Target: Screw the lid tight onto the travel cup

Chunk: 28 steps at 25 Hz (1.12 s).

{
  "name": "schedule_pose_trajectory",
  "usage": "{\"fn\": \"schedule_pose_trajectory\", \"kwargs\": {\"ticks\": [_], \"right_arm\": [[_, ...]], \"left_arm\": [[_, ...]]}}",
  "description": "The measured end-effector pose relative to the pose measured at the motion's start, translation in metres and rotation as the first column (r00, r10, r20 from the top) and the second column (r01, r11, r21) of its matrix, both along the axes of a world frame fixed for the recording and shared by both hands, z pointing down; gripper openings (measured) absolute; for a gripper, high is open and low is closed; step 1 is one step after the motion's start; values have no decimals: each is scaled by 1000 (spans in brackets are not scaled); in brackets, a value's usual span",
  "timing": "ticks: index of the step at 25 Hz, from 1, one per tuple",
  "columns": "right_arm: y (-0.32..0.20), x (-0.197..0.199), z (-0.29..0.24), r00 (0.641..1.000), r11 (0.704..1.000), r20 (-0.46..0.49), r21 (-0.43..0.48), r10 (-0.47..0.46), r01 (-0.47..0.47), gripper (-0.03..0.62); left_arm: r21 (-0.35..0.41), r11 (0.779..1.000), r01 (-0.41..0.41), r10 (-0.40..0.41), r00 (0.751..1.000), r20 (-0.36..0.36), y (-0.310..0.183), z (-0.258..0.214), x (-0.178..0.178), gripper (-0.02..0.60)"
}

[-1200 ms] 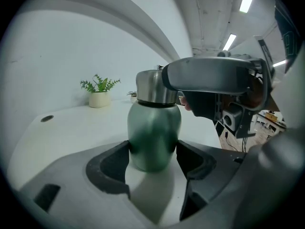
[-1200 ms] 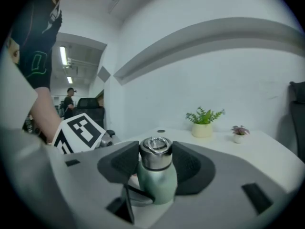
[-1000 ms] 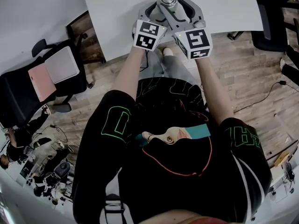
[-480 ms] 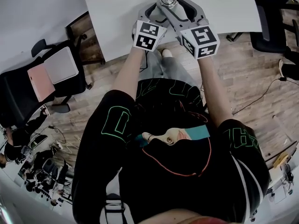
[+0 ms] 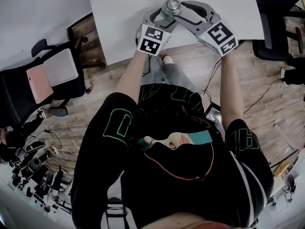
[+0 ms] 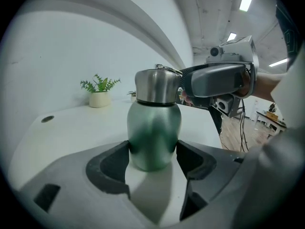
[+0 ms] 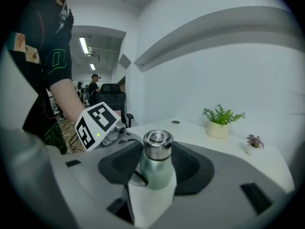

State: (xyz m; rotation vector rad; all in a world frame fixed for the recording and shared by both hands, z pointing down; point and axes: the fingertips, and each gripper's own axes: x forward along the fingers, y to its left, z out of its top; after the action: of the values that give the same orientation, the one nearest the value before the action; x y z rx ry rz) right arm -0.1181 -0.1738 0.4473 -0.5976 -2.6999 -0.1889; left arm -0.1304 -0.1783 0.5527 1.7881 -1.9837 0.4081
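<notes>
Jaws of the left gripper (image 6: 152,157) stood wide apart and were clamped on the lower green body of the travel cup (image 6: 153,128), a dark pad pressed to each flank. The cup stood upright on the white desk (image 6: 71,132), directly ahead of those jaws, with its long axis vertical.

Jaws of the right gripper (image 7: 157,159) had just been closing. The steel lid (image 7: 157,146) sat between them, and the ribbed pads appeared to meet it on both sides, above the cup's shoulder. This gripper reached in from the cup's right, at lid height, so it was the one placed for the turn, while the left gripper served as the brace lower down. Judged from this layout, tightening called for a twist about the cup's upright axis.

No brand or label was legible on the cup or the lid. The marker cube (image 7: 97,124) carried only black-and-white square patterns, no words.

Farther back on the desk stood a potted plant (image 6: 99,92) and a smaller pot (image 7: 252,144), both well apart from the cup.
</notes>
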Motion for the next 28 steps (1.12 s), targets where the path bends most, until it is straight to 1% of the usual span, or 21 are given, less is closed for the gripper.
{"fn": "schedule_pose_trajectory", "kwargs": {"ticks": [3,6,8,10,13,15,17,19,21,23,25,28], "right_arm": [[-5,-5,-2,997,997,2,14,-71,71,204],[-3,-10,-1,989,988,-9,36,-149,149,206],[-1,-13,-1,983,982,-16,37,-183,184,209],[0,-15,-2,982,981,-11,23,-191,191,212],[-1,-17,-4,988,988,14,-3,-156,156,210],[1,-18,-4,994,994,26,2,-108,108,209],[3,-18,-4,999,999,34,9,-41,41,207],[3,-18,-4,997,999,57,-6,51,-51,207],[2,-17,-5,982,987,94,-31,162,-160,207],[1,-14,-5,952,960,123,-51,279,-274,207],[0,-11,-3,913,924,140,-63,383,-377,207],[1,-13,-2,857,870,150,-66,492,-488,209]], "left_arm": [[0,1000,-1,1,1000,-2,-1,0,0,319],[7,1000,3,-3,1000,-12,0,4,-1,319],[4,1000,5,-5,1000,-17,2,6,-1,319],[0,1000,8,-8,1000,-20,2,7,-1,319],[7,1000,18,-17,1000,-19,0,6,-2,319],[6,1000,18,-18,1000,-14,1,6,-3,319],[2,1000,19,-19,1000,-11,2,6,-4,319],[-2,1000,24,-24,1000,-8,2,6,-4,319],[-6,1000,28,-28,1000,-1,2,6,-3,319],[-8,1000,24,-24,1000,7,0,6,-2,319],[-11,1000,19,-19,1000,9,0,7,0,319],[-13,1000,21,-21,1000,9,1,8,-2,319]]}}
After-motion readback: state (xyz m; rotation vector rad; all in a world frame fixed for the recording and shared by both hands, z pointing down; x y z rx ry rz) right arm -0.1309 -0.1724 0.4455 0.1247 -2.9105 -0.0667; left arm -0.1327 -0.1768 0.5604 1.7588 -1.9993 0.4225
